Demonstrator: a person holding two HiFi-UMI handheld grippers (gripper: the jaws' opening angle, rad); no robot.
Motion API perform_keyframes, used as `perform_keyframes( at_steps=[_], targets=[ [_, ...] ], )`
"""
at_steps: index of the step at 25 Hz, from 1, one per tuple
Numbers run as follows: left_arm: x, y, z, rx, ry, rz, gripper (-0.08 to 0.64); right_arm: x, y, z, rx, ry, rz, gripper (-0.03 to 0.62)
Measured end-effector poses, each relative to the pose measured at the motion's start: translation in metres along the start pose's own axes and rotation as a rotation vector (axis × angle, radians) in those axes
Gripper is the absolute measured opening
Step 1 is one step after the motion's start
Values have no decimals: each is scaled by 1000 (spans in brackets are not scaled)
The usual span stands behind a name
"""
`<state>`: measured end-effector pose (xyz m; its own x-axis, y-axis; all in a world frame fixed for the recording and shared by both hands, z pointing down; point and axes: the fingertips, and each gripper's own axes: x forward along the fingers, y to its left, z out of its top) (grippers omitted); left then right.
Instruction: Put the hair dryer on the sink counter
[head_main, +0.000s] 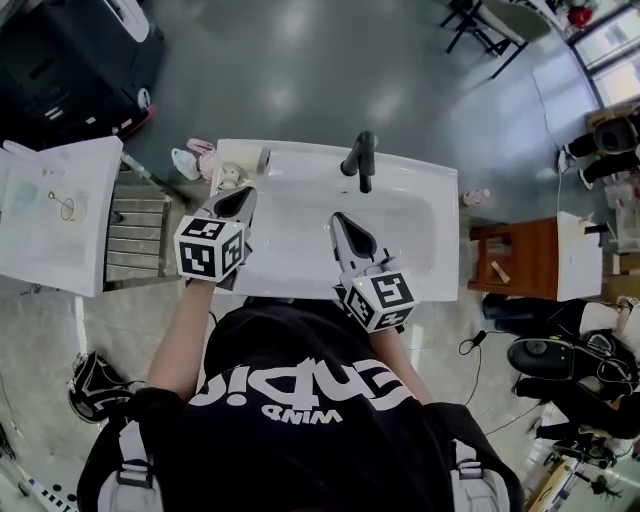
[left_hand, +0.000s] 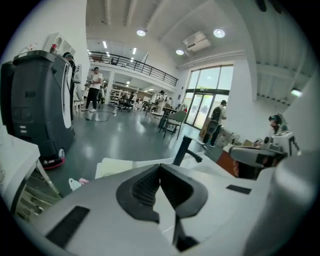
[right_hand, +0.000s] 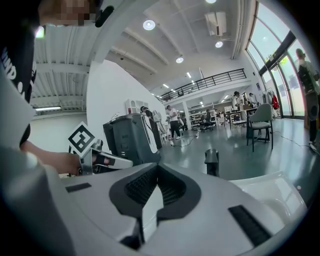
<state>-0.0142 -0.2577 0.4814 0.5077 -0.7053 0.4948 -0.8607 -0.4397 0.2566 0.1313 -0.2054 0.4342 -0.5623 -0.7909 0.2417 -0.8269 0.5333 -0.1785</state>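
A cream-white hair dryer (head_main: 241, 159) lies on the left end of the white sink counter (head_main: 420, 185), its barrel pointing right. My left gripper (head_main: 246, 195) hovers just in front of it; its jaws (left_hand: 160, 168) are shut with nothing between them. I cannot tell whether the tips touch the dryer. Over the basin (head_main: 400, 235), my right gripper (head_main: 337, 218) is also shut and empty, as the right gripper view (right_hand: 157, 168) shows. The black faucet (head_main: 360, 160) stands at the back of the basin, and it also shows in the left gripper view (left_hand: 182, 150).
A white cabinet (head_main: 60, 215) and a metal rack (head_main: 135, 225) stand left of the sink. A wooden side table (head_main: 515, 255) is at the right. A large black machine (head_main: 70, 60) stands at the far left. Pink and white items (head_main: 195, 160) lie on the floor.
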Motion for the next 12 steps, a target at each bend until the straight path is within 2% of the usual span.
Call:
perform_keyframes(
  at_steps=[2,6,9,12],
  targets=[
    [-8,-23,7,21,-32,-86,20,-4,2,7,-13,-14,5,18],
    [-28,-70,25,83,-162,-277,20,-13,3,16,-35,-38,20,18],
    [-37,-86,32,133,-223,-327,20,-19,1,18,-42,-56,29,18],
    [-43,-89,36,156,-263,-330,20,-26,-3,19,-41,-79,27,18]
  ],
)
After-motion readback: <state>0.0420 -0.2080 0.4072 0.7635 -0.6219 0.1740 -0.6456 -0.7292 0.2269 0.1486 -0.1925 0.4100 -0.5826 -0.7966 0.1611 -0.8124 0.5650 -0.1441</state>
